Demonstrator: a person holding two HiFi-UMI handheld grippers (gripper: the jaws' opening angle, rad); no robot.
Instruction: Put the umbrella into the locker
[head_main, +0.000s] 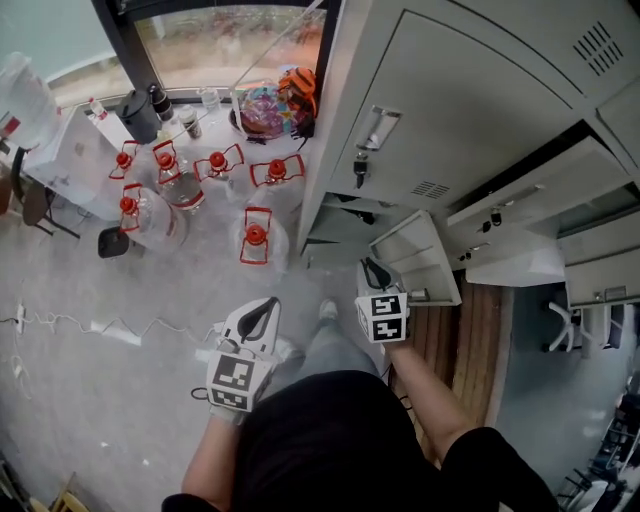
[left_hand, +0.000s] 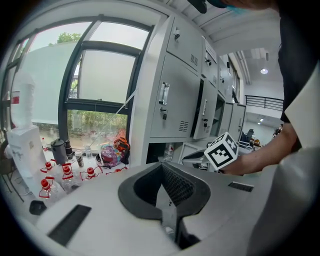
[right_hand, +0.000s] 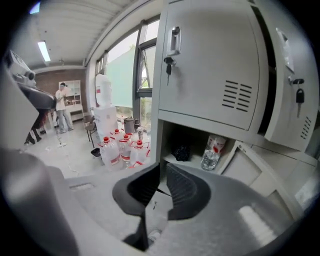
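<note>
Facing the locker (right_hand: 210, 75), the person holds one tool in each hand in front of the body; the right hand-held gripper (right_hand: 162, 166) has its jaws drawn in to a narrow slit with nothing between them, and the left hand-held gripper (left_hand: 161, 166) is clenched and just as empty.

The lower compartment (right_hand: 192, 131) stands open; on its floor sits a dark, compact bundle, which I take for the folded umbrella (right_hand: 182, 151); a clear water bottle (right_hand: 212, 151) stands just beside it, on the side towards the swung-out door (right_hand: 260, 172). From the right gripper view the umbrella lies straight ahead of the jaw tips, inside the compartment and well apart from them; it is too small and dark to tell which way its long axis runs.

In the head view the right hand-held gripper (head_main: 375, 272) is just beside that open door (head_main: 420, 255), while the left hand-held gripper (head_main: 262, 312) hangs farther out over the floor, nearer the red-capped jugs (head_main: 255, 235); the right hand is plainly the nearer one. The head view does not show the umbrella itself.

Judging from how things lie, the umbrella is already stowed; what remains, if anything, is the door, which the right hand-held gripper could reach more readily.
</note>
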